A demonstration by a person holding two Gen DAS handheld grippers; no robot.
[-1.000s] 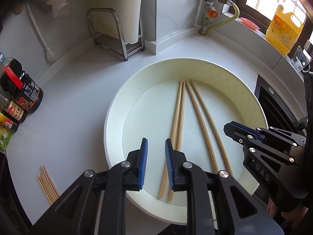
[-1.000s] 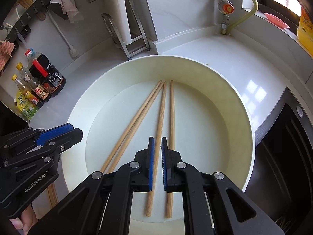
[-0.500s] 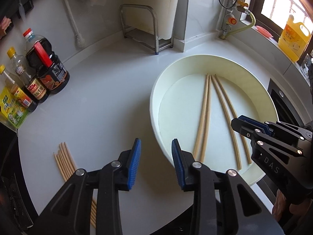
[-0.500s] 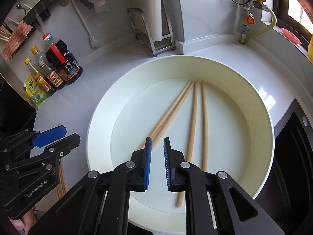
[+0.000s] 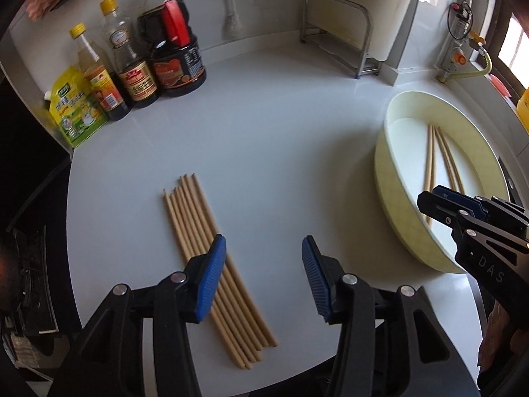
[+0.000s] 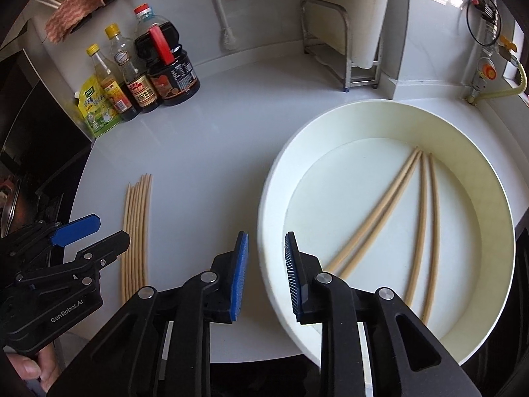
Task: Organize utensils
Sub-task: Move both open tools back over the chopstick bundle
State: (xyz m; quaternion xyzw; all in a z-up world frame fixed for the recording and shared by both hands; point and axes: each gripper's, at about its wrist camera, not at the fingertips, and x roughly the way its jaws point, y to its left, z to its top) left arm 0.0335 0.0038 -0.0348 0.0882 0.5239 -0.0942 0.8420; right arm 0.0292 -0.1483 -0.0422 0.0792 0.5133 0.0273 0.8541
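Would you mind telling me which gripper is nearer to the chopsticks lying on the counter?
Left. The left gripper hovers beside those chopsticks; the right gripper is over the basin rim.

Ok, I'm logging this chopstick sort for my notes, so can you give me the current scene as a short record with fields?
surface: white countertop
loose bundle: chopsticks lying side by side on the countertop
basin: round cream basin holding four chopsticks
left gripper: open, empty, over the near end of the bundle
right gripper: open, empty, at the basin's near rim
background: sauce bottles, metal rack
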